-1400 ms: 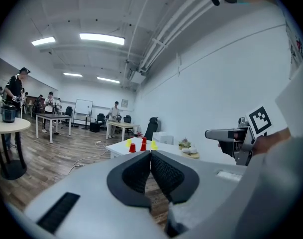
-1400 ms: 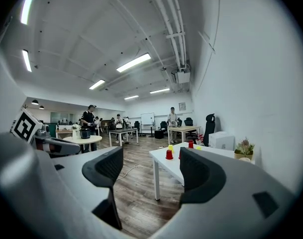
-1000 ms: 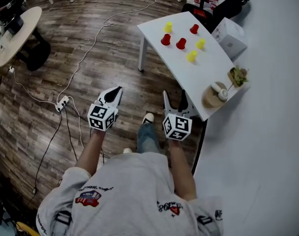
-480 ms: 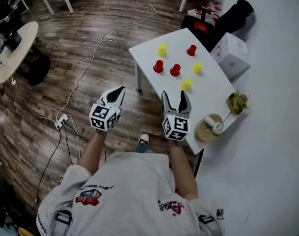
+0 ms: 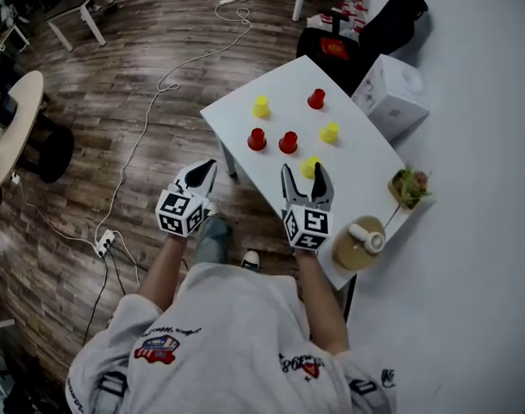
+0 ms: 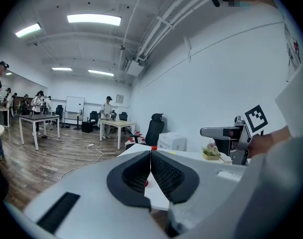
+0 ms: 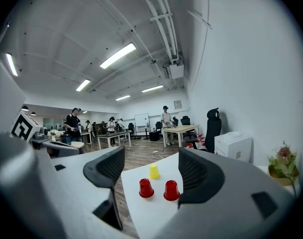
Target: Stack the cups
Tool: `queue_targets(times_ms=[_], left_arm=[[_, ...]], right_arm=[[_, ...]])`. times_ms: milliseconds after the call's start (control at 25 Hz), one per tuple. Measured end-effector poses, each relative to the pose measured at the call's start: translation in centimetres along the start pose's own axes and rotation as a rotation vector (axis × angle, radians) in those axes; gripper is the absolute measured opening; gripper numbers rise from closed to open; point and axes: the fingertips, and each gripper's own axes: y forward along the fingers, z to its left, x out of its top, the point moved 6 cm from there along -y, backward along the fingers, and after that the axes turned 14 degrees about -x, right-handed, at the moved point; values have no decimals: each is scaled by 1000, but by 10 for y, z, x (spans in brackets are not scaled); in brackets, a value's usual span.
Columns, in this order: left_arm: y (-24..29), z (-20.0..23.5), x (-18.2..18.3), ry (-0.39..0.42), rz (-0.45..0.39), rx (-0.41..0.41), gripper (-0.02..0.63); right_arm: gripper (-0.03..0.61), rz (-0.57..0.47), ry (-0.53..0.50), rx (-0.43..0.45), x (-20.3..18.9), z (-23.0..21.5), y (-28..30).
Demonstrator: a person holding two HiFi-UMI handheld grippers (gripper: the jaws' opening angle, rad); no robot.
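The white surface (image 5: 361, 158) has drawn closer under my grippers. Left gripper (image 5: 209, 166) jaws are together; right gripper (image 5: 304, 173) jaws are apart, empty. Upturned red plastic cups (image 5: 288, 142) and yellow plastic cups (image 5: 260, 106) stand separately on it. I judge them light and thin-walled: grip mid-wall gently.

The sweatshirt (image 5: 236, 317) logos carry print, probably too small to read.

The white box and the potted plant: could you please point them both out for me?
white box (image 5: 390, 93), head view, on its top face.
potted plant (image 5: 407, 182), head view, on its leaves.
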Motion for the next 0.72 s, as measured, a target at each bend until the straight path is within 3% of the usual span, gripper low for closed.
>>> queue_targets(times_ms=[360,720], left_arm=[[100,74,23,15,25,-171,6],[193,166,46,15,73,-338,6]], right_arm=[[325,13,9,-163,5,-15,75],[325,69,9,-313,1,-4,159]])
